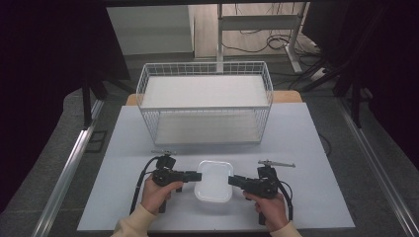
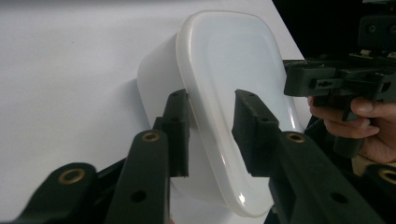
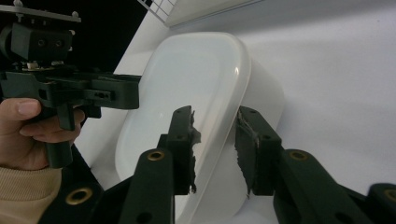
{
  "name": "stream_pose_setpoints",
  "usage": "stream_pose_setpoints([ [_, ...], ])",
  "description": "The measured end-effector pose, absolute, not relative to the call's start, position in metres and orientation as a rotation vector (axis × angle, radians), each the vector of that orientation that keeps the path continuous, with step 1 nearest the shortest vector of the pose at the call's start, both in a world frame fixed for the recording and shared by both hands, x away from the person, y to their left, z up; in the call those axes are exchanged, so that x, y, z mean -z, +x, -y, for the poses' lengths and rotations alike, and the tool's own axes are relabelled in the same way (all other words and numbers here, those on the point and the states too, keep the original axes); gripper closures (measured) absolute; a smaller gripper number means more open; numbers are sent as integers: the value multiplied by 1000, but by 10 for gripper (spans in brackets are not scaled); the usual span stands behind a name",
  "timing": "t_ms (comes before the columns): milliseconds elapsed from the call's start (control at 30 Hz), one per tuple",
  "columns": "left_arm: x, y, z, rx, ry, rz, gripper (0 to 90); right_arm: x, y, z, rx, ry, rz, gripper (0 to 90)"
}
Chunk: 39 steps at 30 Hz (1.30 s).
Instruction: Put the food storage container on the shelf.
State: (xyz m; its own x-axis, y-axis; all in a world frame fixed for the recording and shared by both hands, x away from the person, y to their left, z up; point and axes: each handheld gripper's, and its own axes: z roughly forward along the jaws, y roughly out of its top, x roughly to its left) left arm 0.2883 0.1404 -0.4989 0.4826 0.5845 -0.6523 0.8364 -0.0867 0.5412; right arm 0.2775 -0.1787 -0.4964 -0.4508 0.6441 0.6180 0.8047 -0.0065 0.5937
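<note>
**Two-Sided Grip on the Lidded Container, Lower Centre of the High View**

I have the white lidded container [image 1: 214, 180] sitting on the pale table [image 1: 306, 148] in the lower centre of the high view, between my two grippers; the left gripper [image 1: 193, 175] meets its left edge and the right gripper [image 1: 233, 180] its right edge, both pointing inward at it.

In the left gripper view the container's rim [image 2: 205, 121] runs between the black jaws, which straddle it with some gap; I cannot tell whether the pads press. In the right gripper view the rim [image 3: 224, 135] likewise lies between the jaws; the worn pads stand near it, contact unclear.

Governing relation: the container's long axis runs toward the top of the high view, crosswise to both grippers; each hand is equally near its own side, so I judge a level two-handed lift needs matched closure.

Surroundings: a white wire basket [image 1: 205, 101] stands above the container in the high view, well apart; its near wall is the one obstacle to clear; the table between is bare.
</note>
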Motion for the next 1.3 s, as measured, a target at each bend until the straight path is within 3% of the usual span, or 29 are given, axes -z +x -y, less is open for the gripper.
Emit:
stream_pose_setpoints([
  [100,496,284,-141,300,1787,-1192,698,494,275,180,1458,-1540,2089,705],
  [233,488,277,-145,274,1769,-1155,777,485,270,185,1527,-1508,2058,799],
  [867,456,259,-148,96,1793,-1058,782,458,256,177,1667,-1353,2254,799],
  [1300,444,253,-148,44,1783,-1032,783,445,254,177,1715,-1300,2295,799],
])
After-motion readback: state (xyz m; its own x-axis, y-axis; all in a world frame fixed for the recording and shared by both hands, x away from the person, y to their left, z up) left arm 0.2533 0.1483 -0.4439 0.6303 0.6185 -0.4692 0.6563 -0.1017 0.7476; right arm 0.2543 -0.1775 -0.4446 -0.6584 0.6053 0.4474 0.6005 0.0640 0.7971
